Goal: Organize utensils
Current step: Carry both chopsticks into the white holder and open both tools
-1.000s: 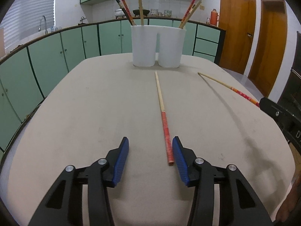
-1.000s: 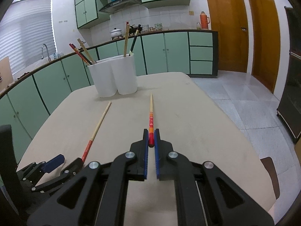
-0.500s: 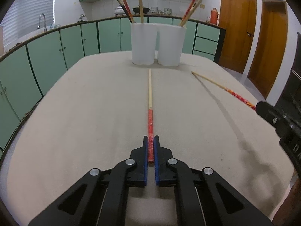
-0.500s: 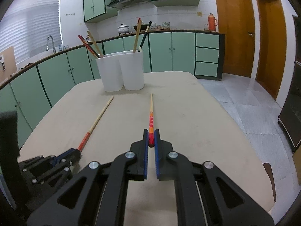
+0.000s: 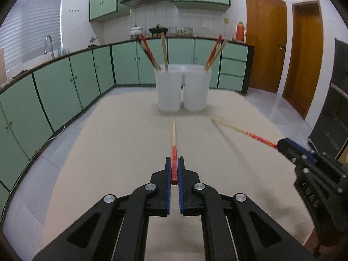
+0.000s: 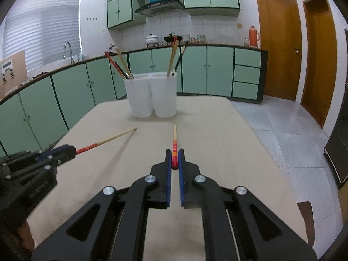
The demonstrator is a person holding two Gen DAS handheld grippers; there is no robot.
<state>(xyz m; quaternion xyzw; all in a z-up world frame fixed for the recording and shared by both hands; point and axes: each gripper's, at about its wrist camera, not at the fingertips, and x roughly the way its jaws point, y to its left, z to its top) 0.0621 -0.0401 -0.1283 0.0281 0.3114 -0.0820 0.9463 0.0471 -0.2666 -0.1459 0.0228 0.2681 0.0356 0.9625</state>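
left gripper (image 5: 173, 169): we are clamping it tight on the red end of a chopstick (image 5: 173, 143), so the pale tip is pointing straight at the white holders (image 5: 182, 89).
right gripper (image 6: 174, 158): we are pinching the orange-red end of a second chopstick (image 6: 174, 139) the same way, tip aimed at the holders.
why held so: gripping by the painted end is leaving the long bare shaft free, which we judge suits dropping each one tip-first into a holder.
holders: they are standing side by side at the far end of the surface (image 5: 121, 143), already carrying several chopsticks leaning outward.
chopsticks, place: both are sitting short of the holders, on our side of them, apparently lifted clear of the surface.
hard to tell: we are not seeing inside the holders, nor which one each chopstick belongs in.
cut off: the person's hands are mostly out of frame.
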